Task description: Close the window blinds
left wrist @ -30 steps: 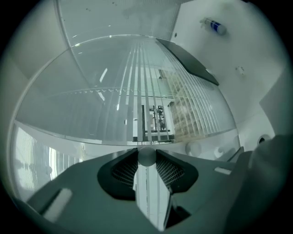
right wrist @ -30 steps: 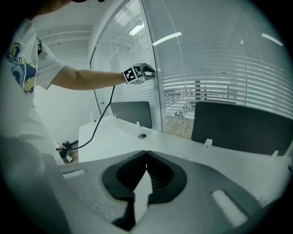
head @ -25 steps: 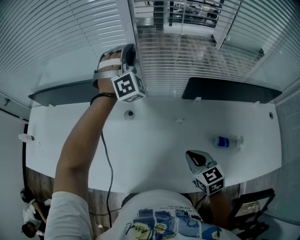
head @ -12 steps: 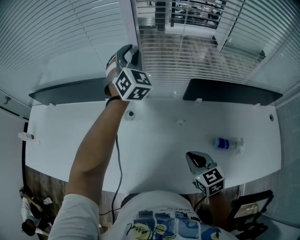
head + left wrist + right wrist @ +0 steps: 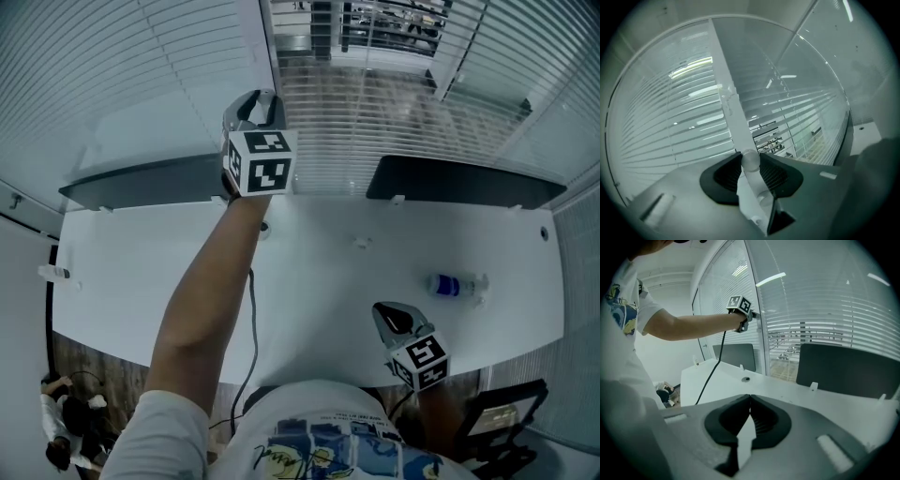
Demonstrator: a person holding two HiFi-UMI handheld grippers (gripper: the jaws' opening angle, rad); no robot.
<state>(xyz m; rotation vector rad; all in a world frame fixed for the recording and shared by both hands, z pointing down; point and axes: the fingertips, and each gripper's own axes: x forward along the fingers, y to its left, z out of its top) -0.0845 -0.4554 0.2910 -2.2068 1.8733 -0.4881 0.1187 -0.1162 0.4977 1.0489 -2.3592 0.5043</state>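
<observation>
Two grippers are in play, and we find them far apart. Our left gripper [image 5: 260, 101] is raised at arm's length to the upright window frame [image 5: 251, 56] between the left and middle panes, its marker cube [image 5: 261, 161] facing the head camera. Its own view shows both dark pads pressed against a pale, translucent blind wand [image 5: 749, 160], which passes between the jaws and runs up alongside the white frame; the fingers are clamped on that wand. The window blinds [image 5: 394, 103] hang behind the desk: in the middle pane the slats stand tilted enough that we see through them to a building outside, while the left pane [image 5: 122, 66] reads as a denser band of pale slats. Our right gripper [image 5: 392, 317] hangs low near our torso, over the front edge of the white desk [image 5: 309, 291], well away from the window; its view shows the fingertips meeting with nothing held between them. On the desk, a small bottle [image 5: 452, 284] lies on its side to the right, and two dark monitors [image 5: 141, 183] stand along the back edge, below the blinds. One thin cable [image 5: 251, 309] trails down from the raised arm.
</observation>
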